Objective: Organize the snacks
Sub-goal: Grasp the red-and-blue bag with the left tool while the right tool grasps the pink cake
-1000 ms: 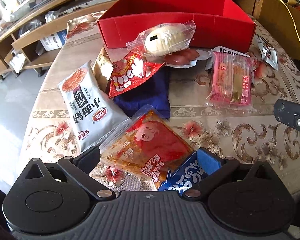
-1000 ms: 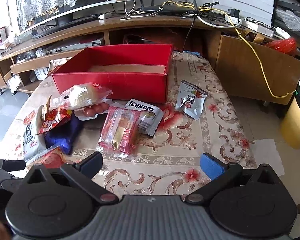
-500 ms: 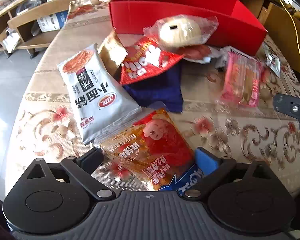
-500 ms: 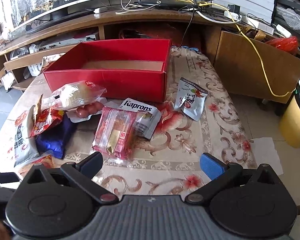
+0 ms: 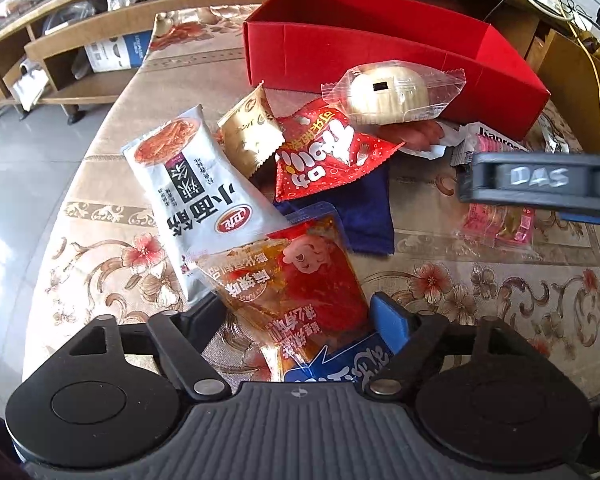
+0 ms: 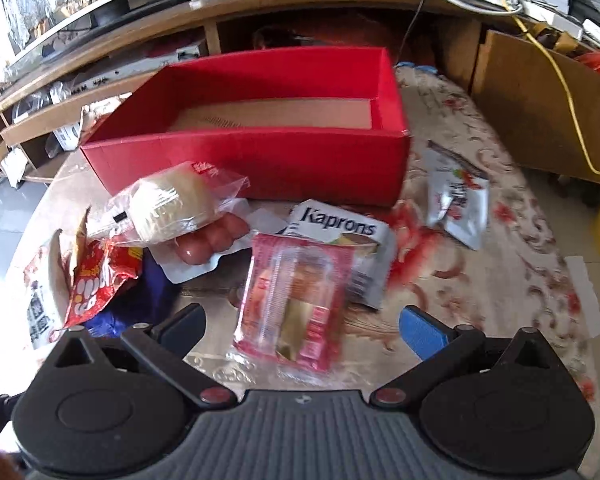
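Left view: the left tool [image 5: 300, 316] has just been closing, and its fingers sit on both sides of the orange pack [image 5: 292, 280] on the worktop [image 5: 100, 264], maybe touching.

Right view: the right tool [image 6: 302, 326] is wide open over the pink pack [image 6: 296, 300], holding nothing. The red box [image 6: 260, 160] is behind.

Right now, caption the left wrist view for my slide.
Left tongs closing around an orange-red snack packet, piled snacks before a red box.

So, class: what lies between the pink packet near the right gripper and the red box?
The Kaprons packet lies between the pink packet and the red box, partly tucked under the pink one; the right wrist view shows it.
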`<act>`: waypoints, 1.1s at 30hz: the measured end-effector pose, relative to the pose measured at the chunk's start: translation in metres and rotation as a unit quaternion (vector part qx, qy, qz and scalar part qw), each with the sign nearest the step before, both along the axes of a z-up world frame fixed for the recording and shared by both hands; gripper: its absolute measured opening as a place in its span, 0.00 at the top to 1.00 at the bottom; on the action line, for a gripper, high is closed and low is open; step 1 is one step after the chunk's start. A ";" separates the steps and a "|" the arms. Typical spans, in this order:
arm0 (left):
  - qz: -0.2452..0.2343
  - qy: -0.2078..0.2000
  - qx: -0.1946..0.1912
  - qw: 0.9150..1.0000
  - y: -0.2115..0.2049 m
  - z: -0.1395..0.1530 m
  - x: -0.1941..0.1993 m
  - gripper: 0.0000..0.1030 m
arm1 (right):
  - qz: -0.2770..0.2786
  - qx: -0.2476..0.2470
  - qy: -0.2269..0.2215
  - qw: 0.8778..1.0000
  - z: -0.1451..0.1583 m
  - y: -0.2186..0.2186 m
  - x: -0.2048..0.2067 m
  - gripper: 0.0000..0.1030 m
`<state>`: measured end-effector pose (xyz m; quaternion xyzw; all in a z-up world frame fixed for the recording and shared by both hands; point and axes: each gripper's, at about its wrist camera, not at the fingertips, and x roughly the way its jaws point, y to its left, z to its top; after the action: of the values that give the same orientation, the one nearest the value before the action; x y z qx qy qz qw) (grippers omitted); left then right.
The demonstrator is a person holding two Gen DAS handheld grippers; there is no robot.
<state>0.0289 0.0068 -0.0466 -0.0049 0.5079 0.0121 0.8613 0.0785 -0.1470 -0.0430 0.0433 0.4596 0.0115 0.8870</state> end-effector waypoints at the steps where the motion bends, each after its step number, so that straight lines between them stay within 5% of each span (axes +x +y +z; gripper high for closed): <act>1: 0.001 0.000 0.000 1.000 0.000 0.000 0.000 0.14 | 0.002 -0.003 0.004 1.000 -0.004 0.003 0.003 0.00; 5: 0.001 0.004 0.020 1.000 -0.003 -0.005 0.003 0.05 | 0.003 -0.002 0.026 1.000 -0.022 0.007 0.010 0.00; 21: 0.005 0.003 0.023 1.000 -0.003 -0.008 0.005 0.00 | 0.031 -0.037 0.020 0.999 -0.027 0.010 0.010 0.00; 25: 0.004 0.003 0.021 1.000 -0.001 -0.005 0.002 0.06 | 0.058 -0.036 0.010 0.998 -0.018 0.006 -0.002 0.30; 33: -0.010 -0.002 0.018 1.000 -0.004 0.001 -0.005 0.25 | 0.061 -0.001 0.025 0.998 -0.012 -0.013 -0.017 0.33</act>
<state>0.0237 0.0026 -0.0458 0.0153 0.5058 0.0126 0.8624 0.0620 -0.1604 -0.0552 0.0142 0.4838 0.0638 0.8727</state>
